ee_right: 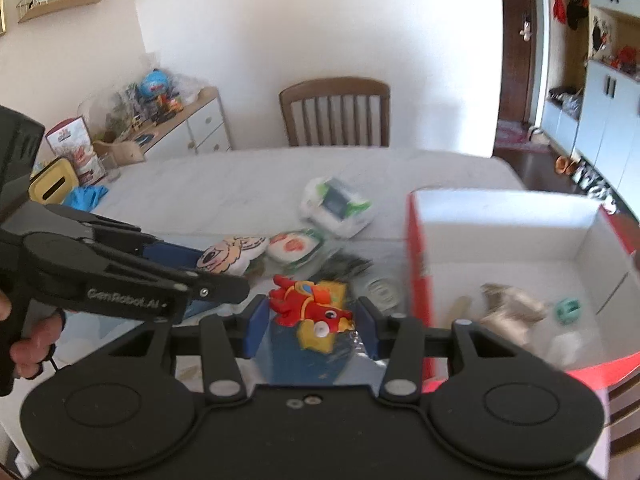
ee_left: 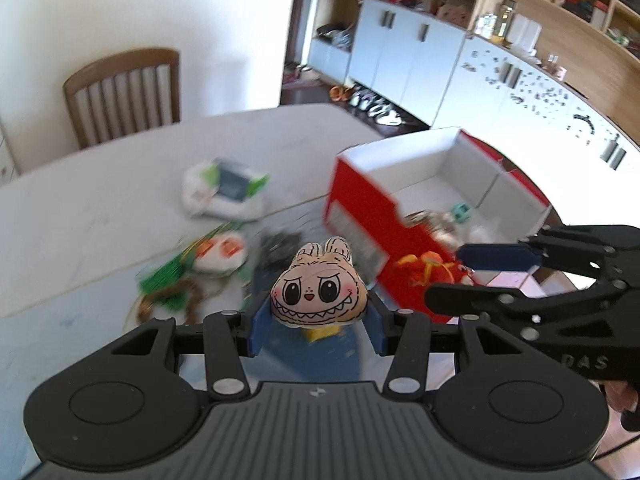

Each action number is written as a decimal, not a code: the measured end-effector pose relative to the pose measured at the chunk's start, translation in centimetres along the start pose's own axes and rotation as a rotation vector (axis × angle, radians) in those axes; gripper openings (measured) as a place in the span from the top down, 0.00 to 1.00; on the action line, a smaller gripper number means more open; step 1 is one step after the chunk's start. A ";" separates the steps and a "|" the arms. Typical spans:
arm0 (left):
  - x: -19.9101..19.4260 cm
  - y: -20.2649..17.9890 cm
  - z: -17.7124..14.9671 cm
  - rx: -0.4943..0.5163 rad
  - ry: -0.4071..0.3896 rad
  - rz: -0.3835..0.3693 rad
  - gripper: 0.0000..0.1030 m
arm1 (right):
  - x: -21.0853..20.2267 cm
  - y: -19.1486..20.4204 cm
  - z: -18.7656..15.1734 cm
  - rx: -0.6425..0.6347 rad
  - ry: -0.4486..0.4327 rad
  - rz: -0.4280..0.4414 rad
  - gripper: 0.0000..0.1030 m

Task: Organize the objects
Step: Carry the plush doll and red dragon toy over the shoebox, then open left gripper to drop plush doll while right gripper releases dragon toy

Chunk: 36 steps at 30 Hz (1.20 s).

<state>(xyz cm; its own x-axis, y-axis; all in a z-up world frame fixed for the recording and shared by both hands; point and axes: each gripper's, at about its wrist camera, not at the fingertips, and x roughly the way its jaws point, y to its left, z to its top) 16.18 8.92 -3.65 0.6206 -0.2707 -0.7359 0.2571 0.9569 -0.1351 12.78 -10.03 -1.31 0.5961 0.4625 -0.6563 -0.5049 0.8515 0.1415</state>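
Both grippers are pinching toys, the left gripper point(ee_left: 316, 320) a rabbit-face plush point(ee_left: 318, 292), the right gripper point(ee_right: 312, 320) a red dragon toy point(ee_right: 308, 304), so carrying each level toward the red box point(ee_right: 416, 248) at right is wisest.

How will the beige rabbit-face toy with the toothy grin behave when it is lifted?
The beige rabbit-face toy looks puffy and seamed, so probably soft and light. Between the left gripper's blue fingers it may squash slightly, and is unlikely to roll.

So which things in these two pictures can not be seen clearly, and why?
- Packets on the table, left wrist view: motion blur, labels unreadable.
- Beige items in the red box, right wrist view: blurred, and the box's near edge is cut off.
- Bunny toy in the left claw: underside hidden by the blue pads.
- Red toy in the right claw: contact with the pads unclear.
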 end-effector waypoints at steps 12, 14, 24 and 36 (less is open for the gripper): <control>2.7 -7.9 3.2 0.093 -0.023 -0.003 0.54 | -2.5 -7.3 1.1 -0.004 -0.056 -0.058 0.56; 3.4 -8.8 3.6 0.100 -0.021 -0.002 0.54 | -2.8 -8.7 1.1 -0.004 -0.060 -0.064 0.56; 7.9 -12.8 5.6 0.132 0.020 0.007 0.54 | -2.7 -16.3 0.5 0.049 -0.032 -0.107 0.60; 14.6 -14.8 7.6 0.158 0.118 0.046 0.54 | 0.3 -21.5 -1.1 0.036 0.049 -0.165 0.60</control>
<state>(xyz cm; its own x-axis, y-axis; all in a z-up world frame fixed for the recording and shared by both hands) 27.07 -10.03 -7.30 0.5459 -0.2041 -0.8126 0.3494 0.9370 -0.0006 23.14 -28.42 -5.39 0.6373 0.3036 -0.7083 -0.3791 0.9237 0.0547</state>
